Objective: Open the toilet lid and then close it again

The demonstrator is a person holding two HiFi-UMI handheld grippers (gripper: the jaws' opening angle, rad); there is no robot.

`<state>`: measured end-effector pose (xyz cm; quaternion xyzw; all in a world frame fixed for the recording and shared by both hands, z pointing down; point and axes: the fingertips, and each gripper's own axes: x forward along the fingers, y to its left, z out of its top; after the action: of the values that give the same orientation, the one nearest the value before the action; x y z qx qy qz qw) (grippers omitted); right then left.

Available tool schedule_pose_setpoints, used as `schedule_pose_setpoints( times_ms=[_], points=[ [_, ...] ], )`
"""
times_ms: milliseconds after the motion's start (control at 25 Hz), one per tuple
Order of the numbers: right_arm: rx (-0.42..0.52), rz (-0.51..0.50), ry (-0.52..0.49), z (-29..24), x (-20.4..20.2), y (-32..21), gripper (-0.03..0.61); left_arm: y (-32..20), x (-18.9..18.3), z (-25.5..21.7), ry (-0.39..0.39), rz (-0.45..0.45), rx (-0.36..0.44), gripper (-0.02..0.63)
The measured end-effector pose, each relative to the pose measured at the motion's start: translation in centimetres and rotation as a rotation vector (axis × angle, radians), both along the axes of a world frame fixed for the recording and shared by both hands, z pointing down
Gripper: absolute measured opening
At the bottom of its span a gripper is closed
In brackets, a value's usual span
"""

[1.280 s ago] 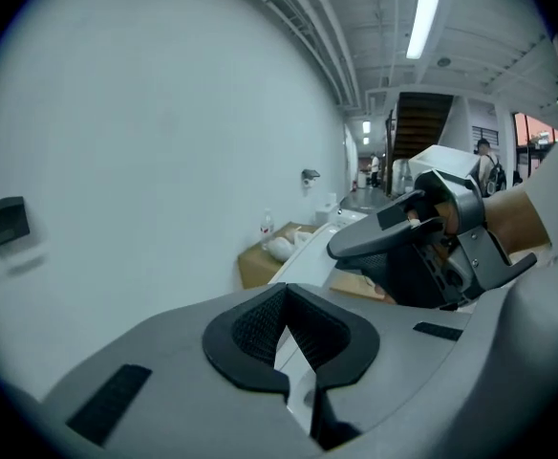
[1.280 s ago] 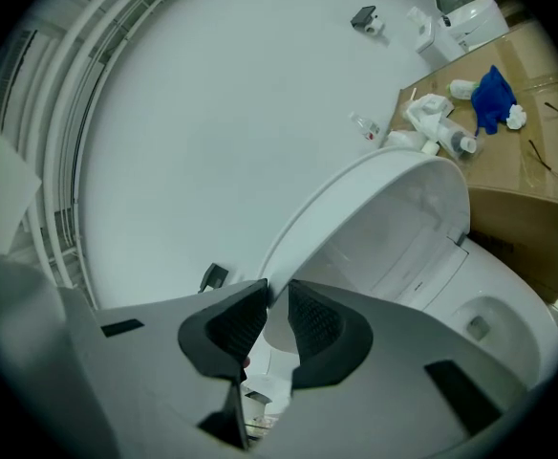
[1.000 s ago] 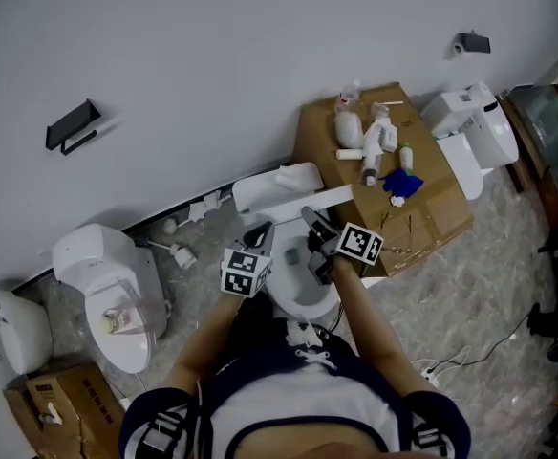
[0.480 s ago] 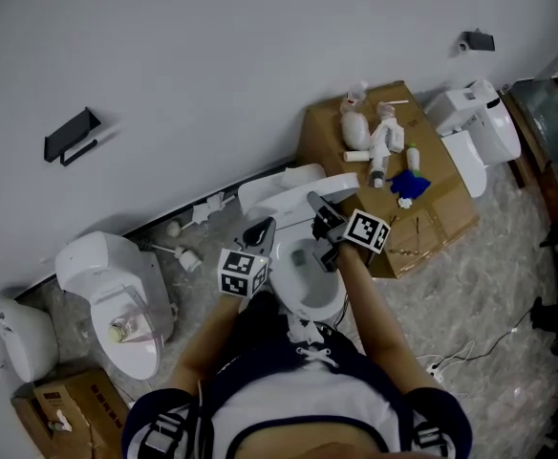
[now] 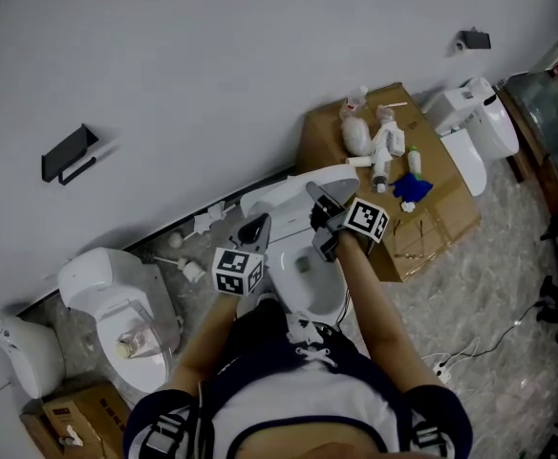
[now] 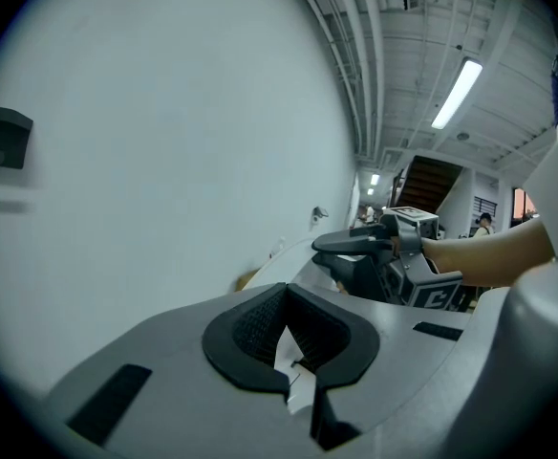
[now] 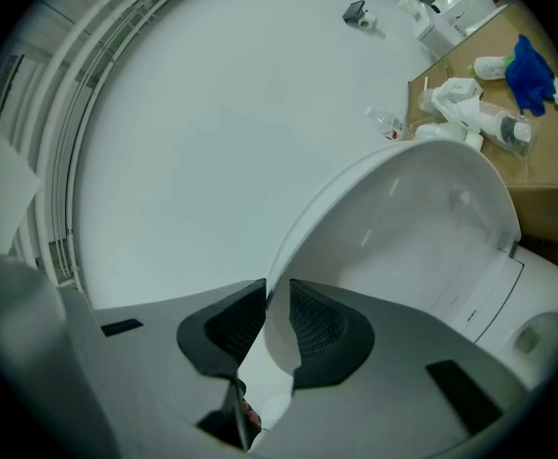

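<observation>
The white toilet [image 5: 303,280] stands right in front of me, its bowl uncovered. Its lid [image 5: 284,194] is tilted up toward the wall. My right gripper [image 5: 319,208] is shut on the lid's front rim. In the right gripper view the thin white lid edge [image 7: 303,228] runs between the ribbed pads of the right gripper [image 7: 277,299], with the lid's underside [image 7: 422,218] to the right. My left gripper [image 5: 257,228] hovers shut beside the lid's left side and holds nothing. In the left gripper view, the left gripper [image 6: 284,299] has its pads together, and the right gripper [image 6: 355,251] shows beyond it.
A cardboard box [image 5: 432,228] with bottles and a blue cloth [image 5: 413,187] stands just right of the toilet. Other toilets stand at the left [image 5: 117,304] and far right [image 5: 480,127]. Small items [image 5: 188,266] lie along the wall base. A black holder [image 5: 69,151] hangs on the wall.
Both grippers have moved toward the wall and slightly up. The lid, held by the right gripper, has swung further up, showing more of the bowl.
</observation>
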<state>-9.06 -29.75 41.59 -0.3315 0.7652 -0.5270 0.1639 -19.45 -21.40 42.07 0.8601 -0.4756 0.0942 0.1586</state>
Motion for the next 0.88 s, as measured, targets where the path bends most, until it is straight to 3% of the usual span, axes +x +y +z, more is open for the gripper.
schedule_pose_setpoints(
  times_ms=[560, 880],
  points=[
    [-0.082, 0.067, -0.123, 0.5, -2.1, -5.5, 0.057, -2.1, -1.8, -0.1, -0.003, 0.029, -0.001, 0.008],
    [-0.098, 0.117, -0.134, 0.8, -2.7, -7.4, 0.060, -2.5, -3.2, 0.4, 0.007, 0.013, -0.014, 0.008]
  ],
)
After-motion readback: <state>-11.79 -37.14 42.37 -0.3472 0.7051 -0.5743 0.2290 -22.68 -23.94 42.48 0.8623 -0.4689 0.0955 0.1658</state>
